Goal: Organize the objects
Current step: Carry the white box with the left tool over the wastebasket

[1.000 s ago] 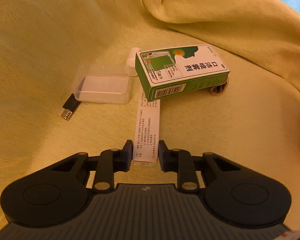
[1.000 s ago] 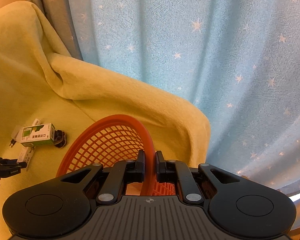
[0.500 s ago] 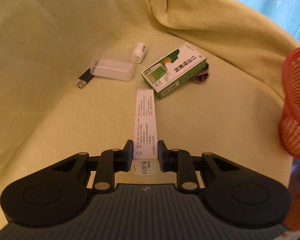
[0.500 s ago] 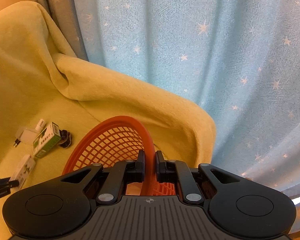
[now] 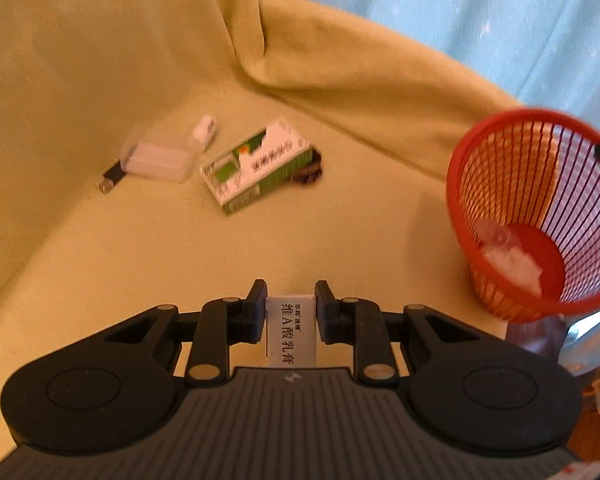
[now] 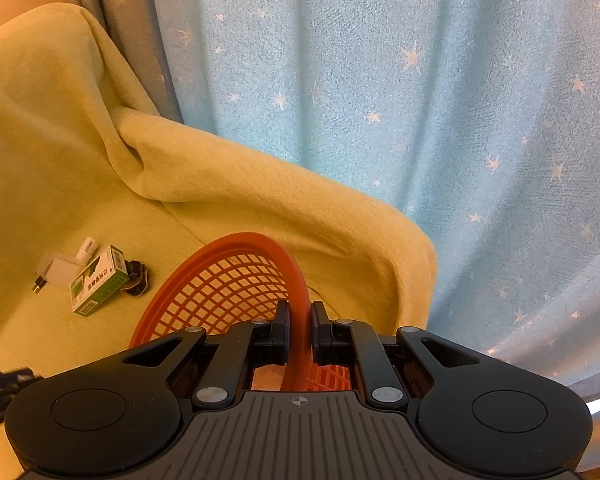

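Note:
My left gripper [image 5: 291, 300] is shut on a narrow white box [image 5: 291, 330] with black print, held end-on above the yellow-green blanket. To its right stands the red mesh basket [image 5: 496, 184], with clear plastic and white bits on its floor. My right gripper [image 6: 299, 320] is shut on the red basket [image 6: 260, 240] at its rim. On the blanket lie a green and white box [image 5: 256, 168], a clear plastic case [image 5: 158, 158], a small white cap [image 5: 205, 130], a black plug [image 5: 110, 180] and a dark round item [image 5: 310, 168] behind the green box.
The yellow-green blanket [image 5: 140, 260] covers a seat with a raised fold [image 5: 360, 80] behind the objects. A pale blue star-patterned curtain [image 6: 420, 100] hangs beyond. A bit of my left gripper [image 6: 4, 384] shows at the right wrist view's left edge.
My left gripper lifted the white box off the blanket and swung right and back, so the basket came into full view. The right gripper kept its hold on the basket rim.

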A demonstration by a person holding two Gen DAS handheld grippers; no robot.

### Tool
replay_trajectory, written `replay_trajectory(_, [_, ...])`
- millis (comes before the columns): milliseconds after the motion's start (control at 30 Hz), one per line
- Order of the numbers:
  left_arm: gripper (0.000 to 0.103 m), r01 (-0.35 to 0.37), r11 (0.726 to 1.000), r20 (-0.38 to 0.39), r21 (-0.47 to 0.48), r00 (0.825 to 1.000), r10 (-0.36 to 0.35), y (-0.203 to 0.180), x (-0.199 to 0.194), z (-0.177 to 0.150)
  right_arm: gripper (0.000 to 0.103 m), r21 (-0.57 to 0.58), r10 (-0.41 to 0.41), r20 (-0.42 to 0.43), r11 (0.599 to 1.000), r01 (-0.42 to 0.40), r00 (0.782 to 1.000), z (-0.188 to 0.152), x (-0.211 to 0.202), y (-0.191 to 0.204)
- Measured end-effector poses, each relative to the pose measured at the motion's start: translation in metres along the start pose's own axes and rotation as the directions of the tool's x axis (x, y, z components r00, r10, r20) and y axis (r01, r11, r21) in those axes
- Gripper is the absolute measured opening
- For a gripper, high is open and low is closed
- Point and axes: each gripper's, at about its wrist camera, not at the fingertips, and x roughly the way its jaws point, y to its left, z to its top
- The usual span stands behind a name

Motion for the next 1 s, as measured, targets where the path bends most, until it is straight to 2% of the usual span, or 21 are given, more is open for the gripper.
replay_trajectory(67, [0.021,-0.009,1.0,-0.014,0.019,1.0,0.009,0.0,0.003,-0.01,0.006,-0.001,0.002,0.001,1.0,-0.002,1.0,-0.001,-0.001,0.0])
replay_trajectory(167, [0.022,0.001,1.0,-0.087,0.028,0.996,0.001,0.002,0.006,-0.028,0.006,0.0,0.004,0.001,1.0,-0.004,1.0,-0.003,-0.002,-0.001])
replay_trajectory(333, [0.022,-0.022,0.999,-0.167,0.026,0.986,0.026,0.008,0.002,-0.061,0.006,0.004,0.007,-0.001,1.0,-0.007,1.0,-0.005,-0.004,-0.003])
replay_trajectory(367, [0.025,-0.026,0.999,-0.174,0.019,0.984,0.029,0.01,0.001,-0.065,0.007,0.004,0.008,-0.002,1.0,-0.008,1.0,-0.005,-0.004,-0.004])
replay_trajectory(467, [0.048,-0.042,0.999,-0.187,0.014,0.981,0.044,0.011,0.003,-0.071,0.006,-0.001,0.01,-0.002,1.0,-0.01,1.0,-0.008,-0.006,-0.004])
replay_trajectory(533, [0.049,-0.038,0.999,-0.207,0.022,0.977,0.042,0.01,0.01,-0.073,0.006,-0.006,0.01,-0.002,1.0,-0.01,1.0,-0.009,-0.007,-0.003])
replay_trajectory(633, [0.046,-0.036,0.998,-0.212,0.047,0.976,0.045,0.004,0.021,-0.072,0.007,-0.011,0.011,-0.002,1.0,-0.011,1.0,-0.011,-0.008,-0.003])
replay_trajectory(733, [0.034,-0.048,0.997,-0.221,0.054,0.974,0.058,0.002,0.033,-0.068,0.007,-0.015,0.01,-0.003,1.0,-0.011,1.0,-0.013,-0.009,-0.003])
replay_trajectory(800, [0.023,-0.054,0.997,-0.233,0.053,0.97,0.065,0.003,0.042,-0.065,0.007,-0.017,0.009,-0.002,1.0,-0.009,1.0,-0.014,-0.01,-0.003])
replay_trajectory(900, [0.021,-0.058,0.995,-0.216,0.084,0.974,0.075,0.0,0.042,-0.059,0.007,-0.018,0.011,-0.003,1.0,-0.011,1.0,-0.015,-0.011,-0.002])
replay_trajectory(1000, [0.021,-0.035,0.998,-0.173,0.051,0.984,0.043,0.001,0.031,-0.05,0.006,-0.018,0.013,-0.002,1.0,-0.013,1.0,-0.016,-0.012,-0.001])
